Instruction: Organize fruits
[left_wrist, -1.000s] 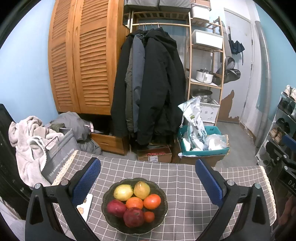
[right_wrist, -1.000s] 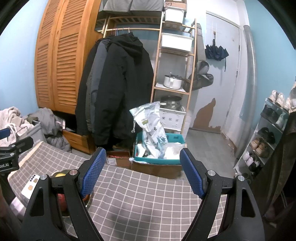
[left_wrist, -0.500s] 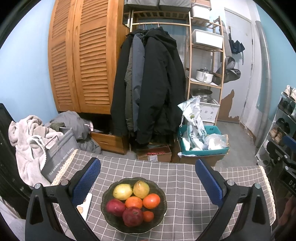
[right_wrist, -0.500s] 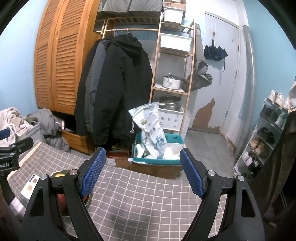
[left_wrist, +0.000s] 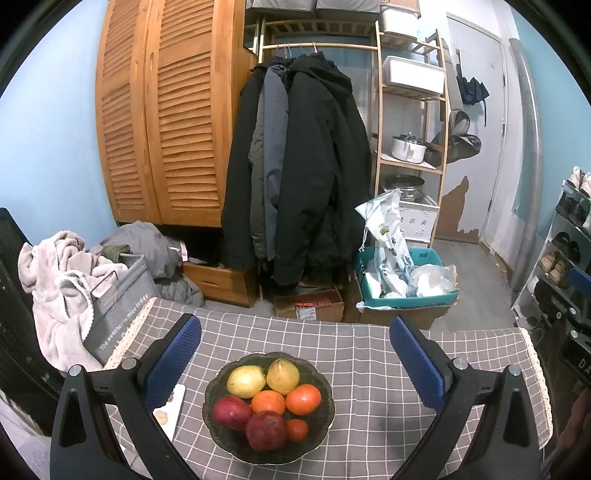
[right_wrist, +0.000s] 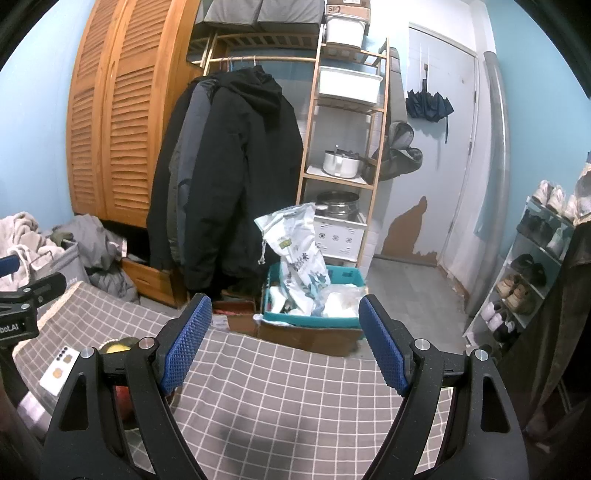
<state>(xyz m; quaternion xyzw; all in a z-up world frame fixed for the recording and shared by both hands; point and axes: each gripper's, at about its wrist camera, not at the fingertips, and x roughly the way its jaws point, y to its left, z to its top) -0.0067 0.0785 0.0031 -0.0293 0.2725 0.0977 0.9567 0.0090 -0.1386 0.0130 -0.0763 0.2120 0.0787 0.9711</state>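
Left tongs (left_wrist: 295, 354) hanging released above the checked bench (left_wrist: 369, 354), fruit bowl (left_wrist: 221, 435) sitting between and just below their tips, right tongs (right_wrist: 285, 341) gaping empty, bowl lying behind their left finger.

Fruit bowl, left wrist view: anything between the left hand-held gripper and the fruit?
Nothing visible. The left hand-held gripper is open, and the fruit bowl sits on the checked tablecloth right between its fingers. The white card lies left of the bowl, off the path.
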